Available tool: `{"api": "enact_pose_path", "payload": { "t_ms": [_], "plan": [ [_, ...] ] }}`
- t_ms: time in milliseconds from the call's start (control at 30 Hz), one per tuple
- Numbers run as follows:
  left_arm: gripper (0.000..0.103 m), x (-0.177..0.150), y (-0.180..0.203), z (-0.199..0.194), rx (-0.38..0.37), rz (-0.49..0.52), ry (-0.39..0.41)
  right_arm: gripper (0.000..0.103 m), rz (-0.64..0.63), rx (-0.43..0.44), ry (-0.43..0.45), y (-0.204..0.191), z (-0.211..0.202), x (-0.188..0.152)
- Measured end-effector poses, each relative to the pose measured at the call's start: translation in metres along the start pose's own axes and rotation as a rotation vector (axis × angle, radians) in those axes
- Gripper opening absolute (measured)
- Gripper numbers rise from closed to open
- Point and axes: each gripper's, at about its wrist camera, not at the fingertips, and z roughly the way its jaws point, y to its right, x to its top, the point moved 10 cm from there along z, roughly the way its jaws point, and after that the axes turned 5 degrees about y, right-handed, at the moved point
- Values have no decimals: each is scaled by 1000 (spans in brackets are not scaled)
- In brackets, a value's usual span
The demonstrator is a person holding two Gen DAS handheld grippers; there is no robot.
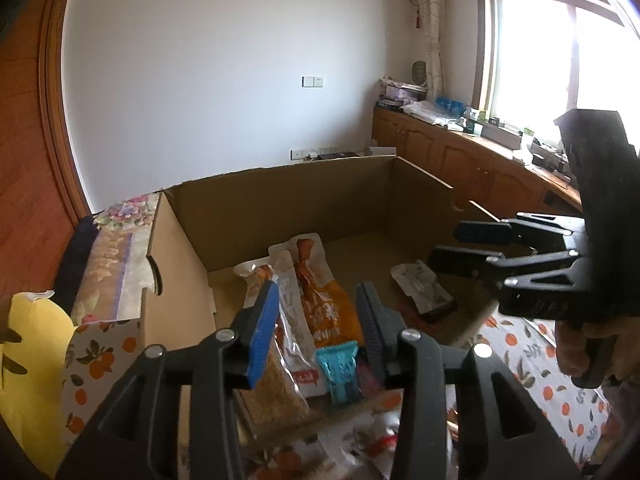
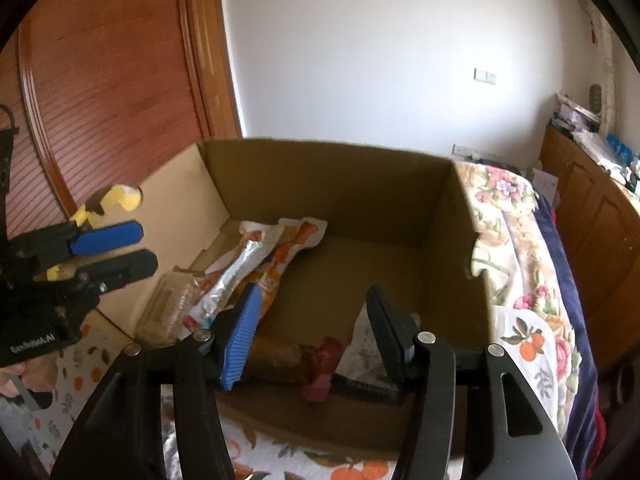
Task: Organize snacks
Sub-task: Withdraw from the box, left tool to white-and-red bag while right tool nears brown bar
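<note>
An open cardboard box (image 1: 280, 200) (image 2: 340, 176) lies on a table with an orange-print cloth (image 1: 560, 392). Inside at the left lie an orange snack packet (image 1: 320, 296) (image 2: 280, 264), a white and silver packet (image 1: 294, 320) (image 2: 240, 276), a brown cracker pack (image 1: 272, 396) (image 2: 168, 304) and a small teal packet (image 1: 340, 372). A white and dark packet (image 1: 424, 292) (image 2: 360, 352) and a red packet (image 2: 320, 368) lie at the right. My left gripper (image 1: 316, 328) (image 2: 120, 248) is open and empty over the left snacks. My right gripper (image 2: 312, 336) (image 1: 464, 244) is open and empty over the right snacks.
A floral blanket (image 1: 116, 264) (image 2: 516, 240) lies beside the box. A yellow object (image 1: 32, 360) sits at the left edge. Wooden cabinets (image 1: 460, 160) with clutter run under the window. A wooden door (image 2: 112, 88) stands behind the box.
</note>
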Motion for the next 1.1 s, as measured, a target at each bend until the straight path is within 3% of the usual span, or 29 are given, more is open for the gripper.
{"api": "enact_pose_path", "payload": {
  "t_ms": [300, 567, 833, 1100],
  "plan": [
    [42, -15, 19, -43, -7, 23, -2, 56, 14, -10, 25, -17, -50, -12],
    [43, -47, 37, -63, -10, 38, -32, 56, 40, -4, 1, -32, -72, -47],
    [44, -99, 54, -55, -10, 42, -110, 56, 68, 24, -36, -49, -66, -90],
    [45, -127, 64, -42, -17, 33, -162, 56, 78, 24, -81, -50, -50, -119]
  ]
}}
